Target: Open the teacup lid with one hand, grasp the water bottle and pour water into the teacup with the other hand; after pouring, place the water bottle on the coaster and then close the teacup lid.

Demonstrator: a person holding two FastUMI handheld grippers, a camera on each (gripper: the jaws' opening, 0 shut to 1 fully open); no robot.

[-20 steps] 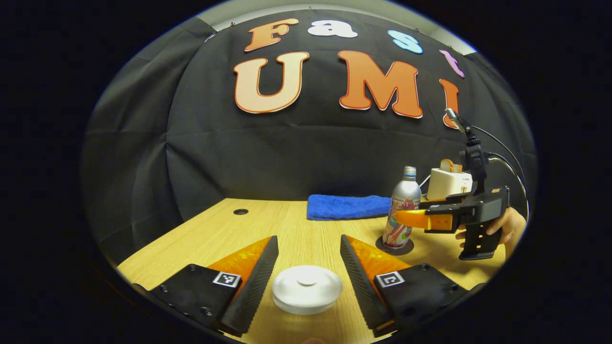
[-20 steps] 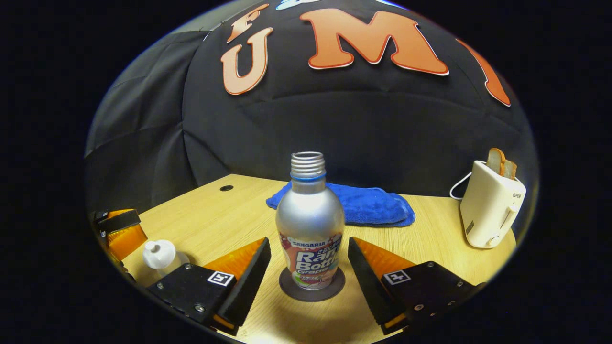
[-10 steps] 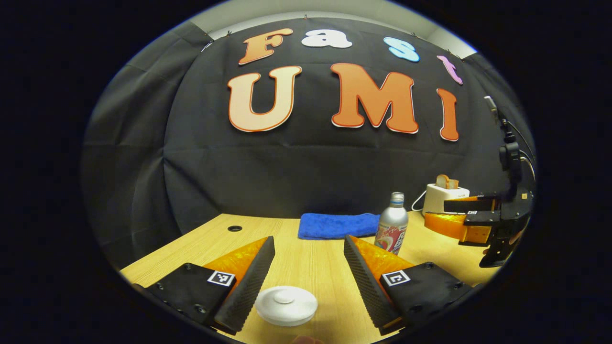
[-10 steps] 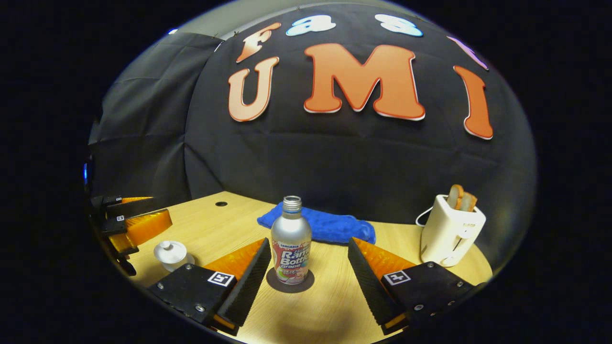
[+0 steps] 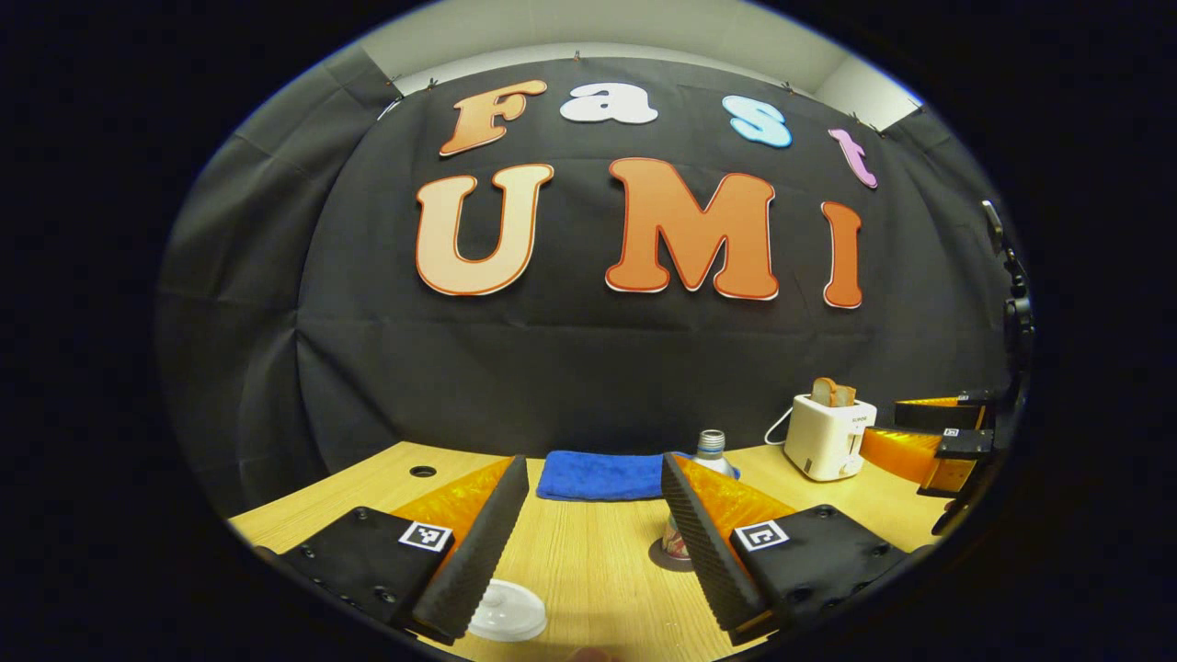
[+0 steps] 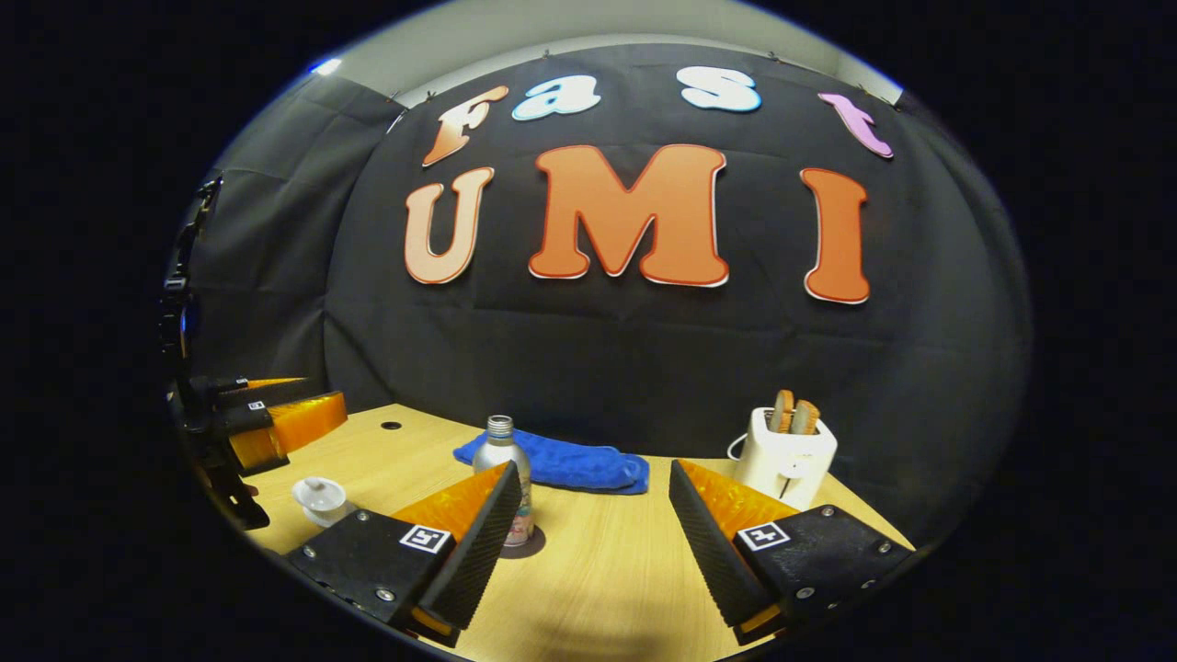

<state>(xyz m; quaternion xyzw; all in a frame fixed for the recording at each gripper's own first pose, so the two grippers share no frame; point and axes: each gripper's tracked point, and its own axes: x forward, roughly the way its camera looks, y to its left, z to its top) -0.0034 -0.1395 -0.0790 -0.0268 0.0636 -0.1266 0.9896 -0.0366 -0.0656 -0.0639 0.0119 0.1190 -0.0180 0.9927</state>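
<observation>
- Both hand-held grippers are held wide open with nothing between their fingers: the left hand-held gripper (image 5: 588, 542) is poised above the near edge of the bench (image 5: 588, 570), and the right hand-held gripper (image 6: 593, 542) is raised over the bench on the other side.
- The teacup (image 6: 319, 501) is seen in the right gripper view with its lid seated, knob up, just beside the left hand-held gripper.
- In the left gripper view the teacup lid (image 5: 508, 611) is caught low down, partly hidden behind the left finger (image 5: 474, 552), so the cup is off-centre to that gripper.
- The water bottle (image 6: 504, 478) is stood upright on the dark coaster (image 6: 526, 542), cap off, partly masked by one finger of the right hand-held gripper; the blue towel (image 6: 561, 464) and toaster (image 6: 786, 455) are parked behind it.
- Judged from this layout, everything appears settled in place, or else nothing has been begun; which it is cannot be told.
- If a lid grasp is called for, the left fingers are best centred over the knob, lowered straight, and closed gently, so the cup is not dragged.
- For the bottle, the body should be bracketed squarely at mid-height and kept vertical on the lift.
- Risk is seen in an off-centre pinch, by which the lid may be tipped.
</observation>
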